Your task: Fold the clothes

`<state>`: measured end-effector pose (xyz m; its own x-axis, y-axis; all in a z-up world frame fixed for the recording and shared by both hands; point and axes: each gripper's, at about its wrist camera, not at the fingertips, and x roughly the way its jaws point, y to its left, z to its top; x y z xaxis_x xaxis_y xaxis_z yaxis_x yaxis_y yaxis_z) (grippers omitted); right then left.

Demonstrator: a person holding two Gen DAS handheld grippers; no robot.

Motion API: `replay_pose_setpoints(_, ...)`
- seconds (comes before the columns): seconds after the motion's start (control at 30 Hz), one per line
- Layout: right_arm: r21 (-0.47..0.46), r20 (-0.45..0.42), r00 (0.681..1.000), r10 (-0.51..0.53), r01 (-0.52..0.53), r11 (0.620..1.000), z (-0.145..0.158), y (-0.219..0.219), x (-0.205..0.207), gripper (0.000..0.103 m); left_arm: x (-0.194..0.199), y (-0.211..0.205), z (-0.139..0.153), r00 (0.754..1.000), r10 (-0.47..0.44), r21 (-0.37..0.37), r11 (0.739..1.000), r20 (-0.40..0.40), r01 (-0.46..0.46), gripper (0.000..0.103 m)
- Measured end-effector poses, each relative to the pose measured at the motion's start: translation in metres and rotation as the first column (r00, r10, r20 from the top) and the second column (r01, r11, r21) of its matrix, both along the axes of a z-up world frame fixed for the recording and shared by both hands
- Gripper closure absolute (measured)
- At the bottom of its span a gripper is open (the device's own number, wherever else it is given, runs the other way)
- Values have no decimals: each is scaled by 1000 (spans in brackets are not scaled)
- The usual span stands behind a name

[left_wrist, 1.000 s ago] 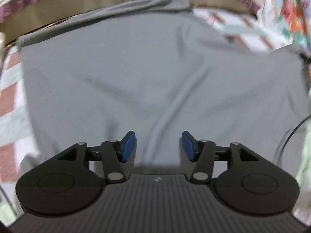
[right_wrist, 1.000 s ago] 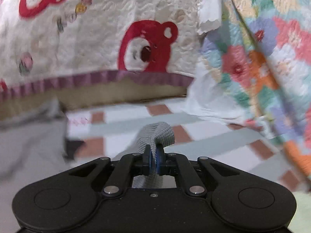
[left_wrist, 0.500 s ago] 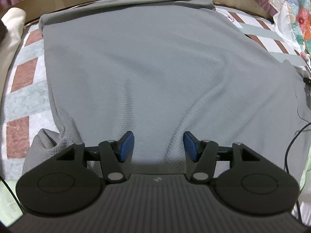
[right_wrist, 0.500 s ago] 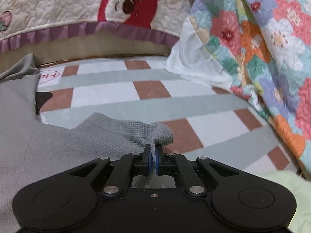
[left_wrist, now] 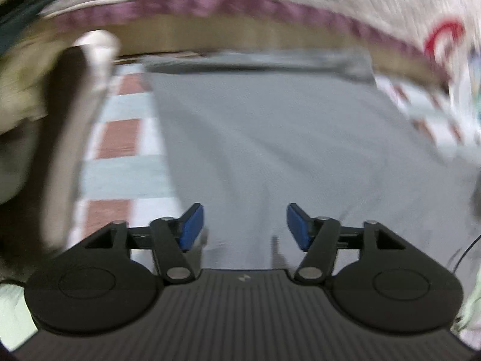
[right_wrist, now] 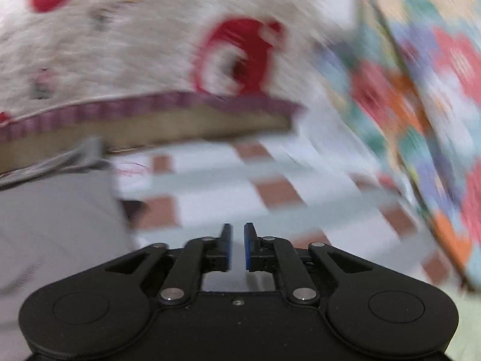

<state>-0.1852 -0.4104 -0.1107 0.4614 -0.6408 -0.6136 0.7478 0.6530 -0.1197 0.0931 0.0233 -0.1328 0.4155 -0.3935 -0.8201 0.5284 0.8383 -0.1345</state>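
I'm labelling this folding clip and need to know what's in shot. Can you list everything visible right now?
Grey garment: one, grey, spread flat on the checked sheet; also at the left edge of the right wrist view.
Checked sheet: one, white, pale green and brick-red squares, under the garment.
Bear-print quilt: one, cream with red bears and a purple frilled edge, along the far side.
Floral quilt: one, multicoloured flowers, at the right.
Cream cloth: one, blurred, at the left of the left wrist view.
Cable: one, thin, black, lower right of the left wrist view.
Left gripper: black, blue pads, jaws opening, nothing between them.
Right gripper: black, blue pads, jaws opening, narrow gap, empty.
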Motion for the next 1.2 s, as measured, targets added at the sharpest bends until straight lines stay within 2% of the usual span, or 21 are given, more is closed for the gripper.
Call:
replay_pose_setpoints(0.07, -68, -23, 1000, -7, 6, 998, 11, 4, 17, 76, 4, 28, 6, 998, 62, 64, 996, 14, -62, 40)
replay_pose_setpoints(0.17, 52, 34, 994, 102, -103, 993, 12, 12, 44, 71, 5, 61, 4, 993, 118, 154, 981, 1, -117, 40)
replay_pose_setpoints(0.2, 97, 58, 989, 139, -145, 985, 12, 14, 53, 71, 5, 71, 1, 991, 131, 133, 983, -33, -125, 40)
replay_pose_setpoints(0.23, 168, 89, 974, 209, -222, 961, 8, 21, 67, 71, 5, 81, -1, 987, 141, 100, 986, -75, -133, 40)
replay_pose_setpoints(0.3, 323, 163, 913, 373, -406, 855, -10, 42, 105, 71, 7, 94, -11, 964, 167, -3, 985, -207, -171, 39)
replay_pose_setpoints(0.33, 395, 198, 872, 447, -488, 778, -19, 57, 127, 71, 9, 98, -17, 947, 172, -47, 980, -269, -192, 39)
replay_pose_setpoints(0.4, 489, 250, 788, 563, -604, 629, -33, 91, 164, 71, 12, 94, -29, 925, 177, -65, 976, -337, -210, 38)
replay_pose_setpoints(0.5, 519, 303, 628, 716, -739, 429, -38, 151, 203, 71, 16, 72, -45, 924, 165, 16, 985, -346, -170, 32)
replay_pose_setpoints(0.57, 503, 331, 498, 801, -812, 298, -37, 189, 216, 71, 21, 62, -54, 927, 127, 25, 992, -353, -126, 35)
replay_pose_setpoints(0.6, 496, 338, 437, 834, -835, 236, -36, 205, 219, 68, 22, 60, -55, 934, 114, 11, 993, -340, -117, 59)
replay_pose_setpoints(0.63, 491, 344, 375, 861, -853, 175, -36, 221, 221, 62, 24, 58, -54, 944, 102, 7, 994, -313, -105, 97)
replay_pose_setpoints(0.67, 482, 336, 314, 888, -867, 124, -36, 238, 222, 58, 26, 54, -52, 955, 91, 7, 996, -282, -93, 101)
replay_pose_setpoints(0.73, 458, 304, 213, 928, -887, 54, -33, 267, 217, 53, 28, 51, -40, 978, 92, -30, 995, -188, -99, 101)
replay_pose_setpoints(0.83, 428, 293, 136, 946, -904, -3, -31, 293, 212, 47, 34, 48, -19, 980, 96, -200, 971, -173, -130, 101)
replay_pose_setpoints(0.87, 429, 305, 144, 941, -903, -1, -31, 295, 212, 46, 38, 44, -14, 977, 84, -260, 956, -194, -134, 101)
replay_pose_setpoints(0.9, 443, 344, 179, 922, -896, 8, -31, 293, 213, 46, 42, 40, -9, 974, 72, -319, 938, -214, -139, 101)
replay_pose_setpoints(0.93, 479, 406, 234, 883, -878, 12, -32, 287, 216, 45, 44, 33, -7, 972, 61, -340, 930, -228, -138, 101)
replay_pose_setpoints(1.03, 590, 488, 373, 789, -808, 17, -46, 280, 220, 43, 46, 5, -16, 962, 12, -333, 937, -273, -107, 101)
replay_pose_setpoints(1.07, 599, 479, 391, 786, -800, 32, -50, 282, 219, 42, 46, -4, -19, 958, -4, -330, 939, -288, -95, 101)
replay_pose_setpoints(1.17, 605, 364, 417, 833, -786, 129, -69, 294, 213, 43, 39, -19, -27, 949, -32, -326, 942, -314, -76, 93)
replay_pose_setpoints(1.2, 600, 336, 418, 844, -786, 151, -76, 295, 210, 68, 35, -20, -28, 948, -37, -326, 942, -317, -73, 80)
